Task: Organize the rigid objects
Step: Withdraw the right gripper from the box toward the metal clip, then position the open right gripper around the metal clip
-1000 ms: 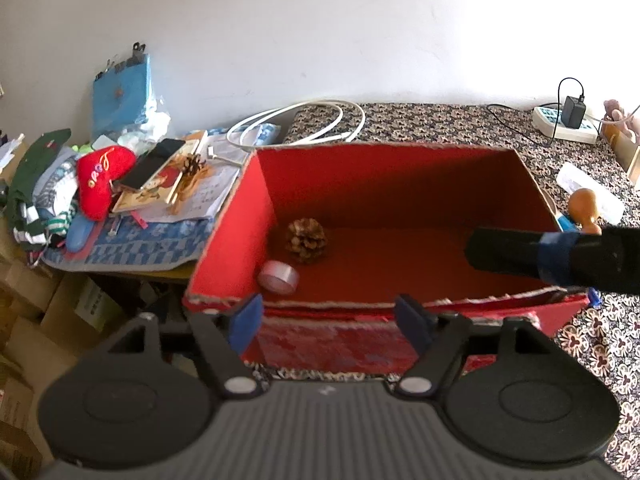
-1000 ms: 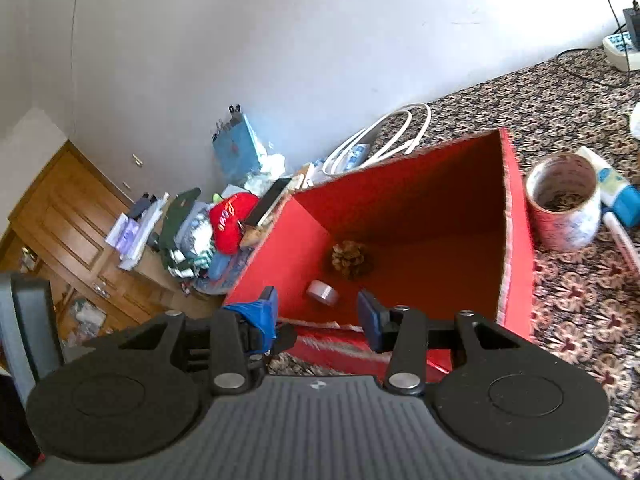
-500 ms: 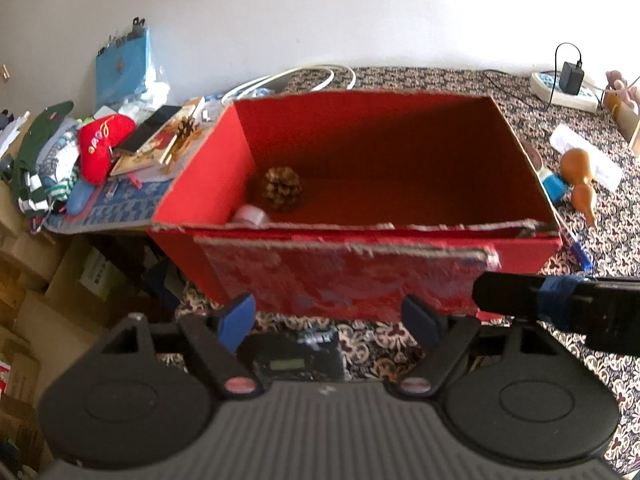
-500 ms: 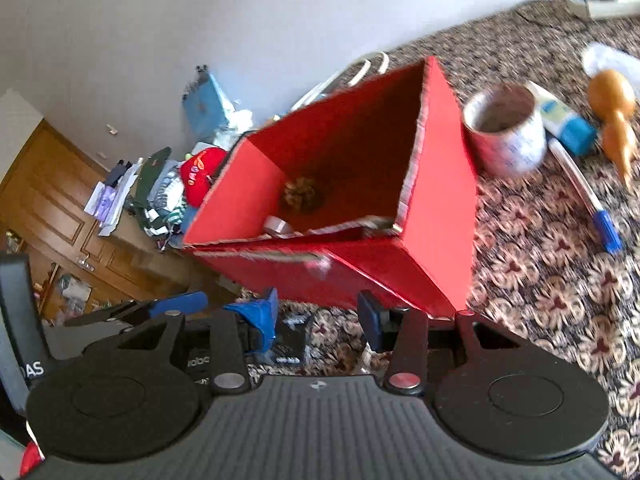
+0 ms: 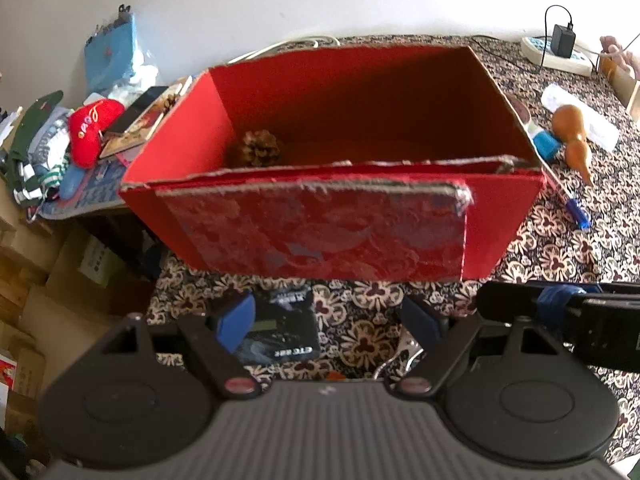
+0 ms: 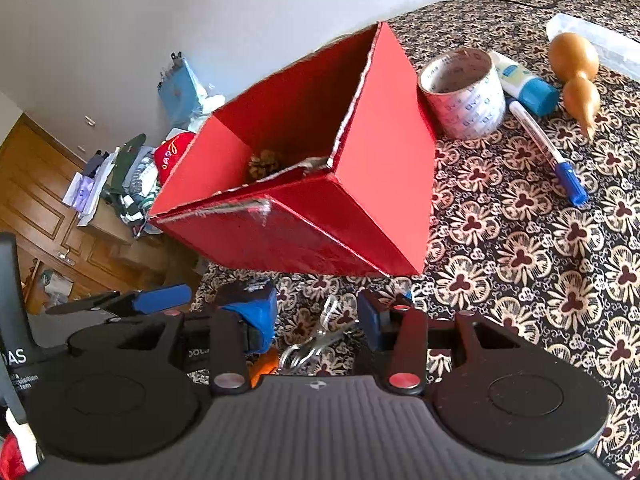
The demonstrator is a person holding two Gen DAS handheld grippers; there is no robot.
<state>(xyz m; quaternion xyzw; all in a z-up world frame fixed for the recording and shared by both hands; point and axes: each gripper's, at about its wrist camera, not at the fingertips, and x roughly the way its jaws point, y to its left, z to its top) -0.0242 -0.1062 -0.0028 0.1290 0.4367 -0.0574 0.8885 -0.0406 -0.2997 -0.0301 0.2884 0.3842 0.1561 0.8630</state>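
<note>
Left wrist view: a red cardboard box (image 5: 332, 216) is seen on the patterned tablecloth (image 5: 560, 248), with one pine cone (image 5: 256, 150) lying at its left inner wall. The left gripper (image 5: 332, 320) is held low in front of the box with its fingers spread wide and nothing between them; a black electronic device (image 5: 286, 330) lies flat on the cloth just beside its left fingertip. In the right wrist view the right gripper (image 6: 316, 316) is likewise spread apart and empty, and a metal carabiner with key rings (image 6: 316, 340) is framed between its fingers. The step in hand is judged to be a pick-up of one of these two near items for the box. It would be done well if the fingers were lowered until the item is straddled, closed across its narrow sides, and the item lifted clear of the frayed front rim before release. To the right of the box are counted one roll of printed tape (image 6: 464, 92), one white tube with a blue cap (image 6: 524, 84), one blue-capped marker (image 6: 548, 156) and one gourd (image 6: 576, 80); at the far edge one power strip (image 5: 556, 54) is seen.
</note>
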